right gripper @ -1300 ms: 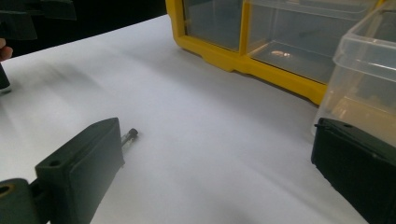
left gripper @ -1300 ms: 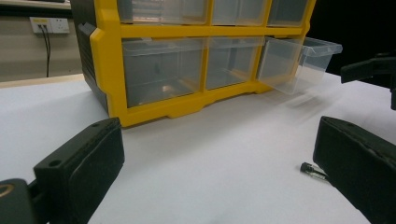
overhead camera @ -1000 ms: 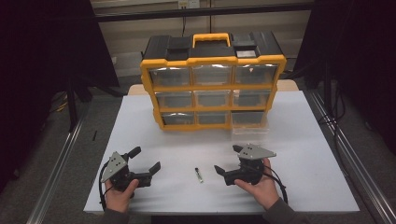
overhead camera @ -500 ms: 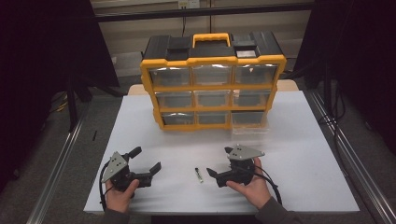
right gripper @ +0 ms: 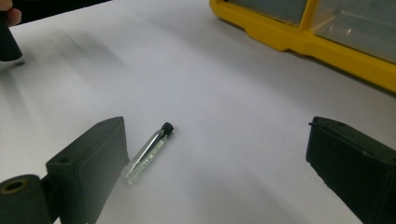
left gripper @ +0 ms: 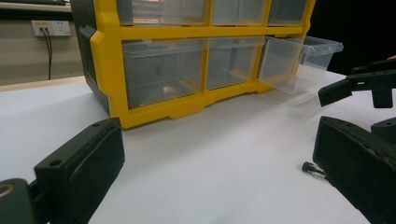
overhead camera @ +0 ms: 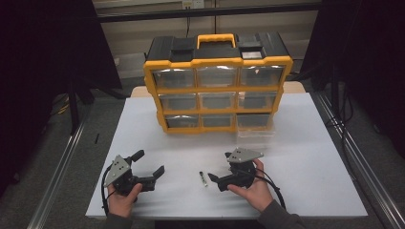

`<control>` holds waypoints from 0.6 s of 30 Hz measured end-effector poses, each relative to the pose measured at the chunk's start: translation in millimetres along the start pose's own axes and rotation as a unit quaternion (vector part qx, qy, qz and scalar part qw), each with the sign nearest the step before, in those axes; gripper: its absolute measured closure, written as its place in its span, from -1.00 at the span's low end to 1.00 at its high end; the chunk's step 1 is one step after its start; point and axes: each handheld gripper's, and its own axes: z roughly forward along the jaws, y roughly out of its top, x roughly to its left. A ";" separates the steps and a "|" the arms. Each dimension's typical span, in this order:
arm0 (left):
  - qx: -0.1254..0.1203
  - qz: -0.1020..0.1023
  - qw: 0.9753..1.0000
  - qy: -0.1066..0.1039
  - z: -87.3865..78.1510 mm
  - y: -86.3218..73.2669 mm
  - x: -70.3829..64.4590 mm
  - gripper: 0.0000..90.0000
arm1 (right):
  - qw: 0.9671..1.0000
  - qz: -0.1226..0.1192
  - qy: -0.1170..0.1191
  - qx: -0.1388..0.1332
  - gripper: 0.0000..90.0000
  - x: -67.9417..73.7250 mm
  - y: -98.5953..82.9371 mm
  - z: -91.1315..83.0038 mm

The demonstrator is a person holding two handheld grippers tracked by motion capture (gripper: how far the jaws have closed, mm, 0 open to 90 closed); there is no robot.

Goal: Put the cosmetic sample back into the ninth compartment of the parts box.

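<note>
A small clear vial with a black cap (overhead camera: pixel 204 179) lies on the white table (overhead camera: pixel 305 157), near its front edge. My right gripper (overhead camera: pixel 218 167) is open just right of the vial, with its jaws pointing left at it. In the right gripper view the vial (right gripper: pixel 148 151) lies close to the left jaw, and nothing is held in the right gripper (right gripper: pixel 219 154). My left gripper (overhead camera: pixel 150 162) rests open at the front left, with nothing in it. In the left gripper view the vial (left gripper: pixel 314 170) shows beside the right jaw of the left gripper (left gripper: pixel 215 158).
A yellow and black drawer organizer (overhead camera: pixel 217 81) stands at the back middle of the table. Its bottom right clear drawer (overhead camera: pixel 255 123) is pulled out, as the drawer (left gripper: pixel 299 60) in the left gripper view confirms. Dark floor and metal rails flank the table.
My right gripper has moved left and a little forward, closer to the vial. The left gripper and the vial have stayed put.
</note>
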 end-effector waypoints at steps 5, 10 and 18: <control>0.003 0.003 1.000 -0.001 -0.1 0.0 -0.2 -0.95 | 1.000 -0.010 0.008 0.011 -0.72 2.9 -1.4 5.7; -0.001 -0.001 1.000 0.000 0.2 0.2 -0.6 -0.95 | 0.999 -0.012 0.022 0.024 -0.57 7.7 0.5 10.1; -0.002 -0.004 1.000 0.000 0.5 -0.1 -1.2 -0.95 | 0.998 -0.035 0.040 0.045 -0.10 14.8 4.5 19.1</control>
